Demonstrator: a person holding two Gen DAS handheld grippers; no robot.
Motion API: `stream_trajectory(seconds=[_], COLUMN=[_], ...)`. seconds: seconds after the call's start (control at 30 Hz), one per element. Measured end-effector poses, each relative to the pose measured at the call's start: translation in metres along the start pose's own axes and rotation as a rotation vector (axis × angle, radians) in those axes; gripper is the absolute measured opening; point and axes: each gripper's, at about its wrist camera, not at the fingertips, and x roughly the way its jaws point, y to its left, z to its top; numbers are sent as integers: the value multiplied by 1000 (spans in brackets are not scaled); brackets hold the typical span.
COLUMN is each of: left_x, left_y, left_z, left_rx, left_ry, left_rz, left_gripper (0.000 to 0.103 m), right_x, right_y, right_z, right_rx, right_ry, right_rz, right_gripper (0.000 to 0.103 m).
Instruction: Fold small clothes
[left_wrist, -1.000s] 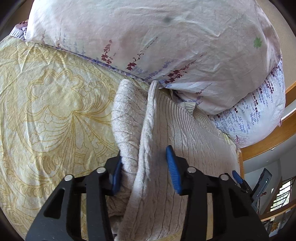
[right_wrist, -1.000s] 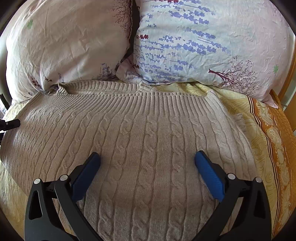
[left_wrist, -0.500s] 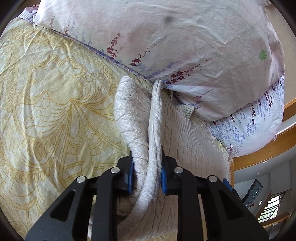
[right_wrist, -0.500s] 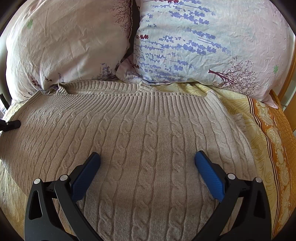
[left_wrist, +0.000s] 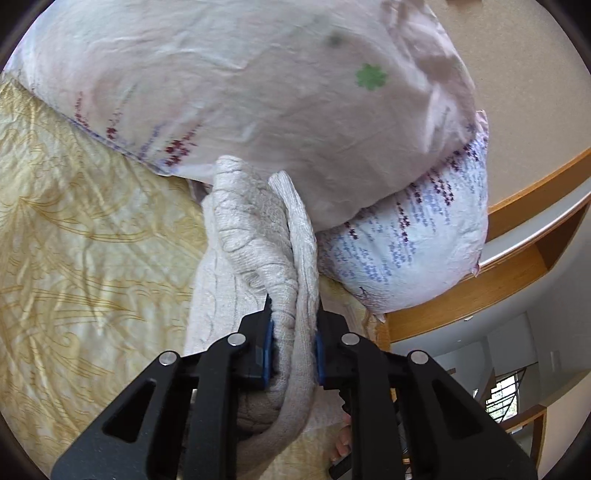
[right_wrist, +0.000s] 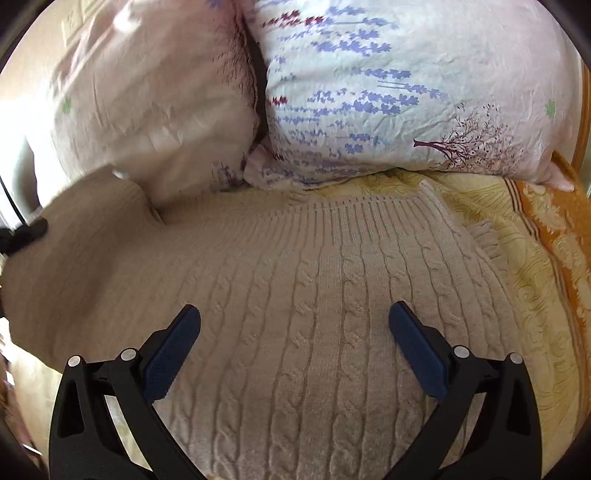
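Observation:
A beige cable-knit sweater (right_wrist: 332, 314) lies spread on the bed, its ribbed edge toward the pillows. My left gripper (left_wrist: 293, 347) is shut on a bunched side of the sweater (left_wrist: 258, 229) and holds it lifted off the sheet. In the right wrist view that lifted side rises at the left (right_wrist: 85, 236), with the left gripper's black tip (right_wrist: 26, 234) beside it. My right gripper (right_wrist: 295, 343) is open and empty, hovering just above the sweater's middle.
Two floral pillows (right_wrist: 388, 92) (right_wrist: 155, 103) lean at the head of the bed, touching the sweater's far edge. A yellow patterned sheet (left_wrist: 74, 258) covers the bed, with an orange border (right_wrist: 546, 236) at the right. A wooden headboard (left_wrist: 480, 288) stands behind.
My left gripper closed on the sweater's side a second ago and has since lifted it up and toward the pillows. The right gripper stays open and has shifted slightly.

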Motion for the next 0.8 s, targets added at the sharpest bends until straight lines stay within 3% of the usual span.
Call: stream_trajectory(seconds=[0.13,0.23,0.27,0.4,0.53,0.6,0.67,0.8], left_x=[29,59,71,112,90,61,34,-4], left_y=[-28,-46,-53,-71,-64,-56,-48,-38], left_z=[-14,-25,-31,-62,-60,-55,-53,-65], left_rx=[-8,-31,-24,36,62,108,171,349], left_ry=[30,67,97,208,173,117,54,-24], left_rz=[-93,-211,-247,-246,-256,-192,-54,231], left_gripper=[15,0,0,0,4,25,58,69], right_x=[-17,-10,-7,-4,-18,-18,-10,-5], right_y=[-35,-54,-57,-59,-62,-61,-56,-35], right_z=[7,9,9,9,10,10,11,12], right_rx=[221,339,362,356,332,318,307,275], right_ry=[-41,1,23,60,19,14,29,74], right_rz=[330,526,564,574,586,602,619,616], right_gripper=[102,102,102,102,96,94,88,82])
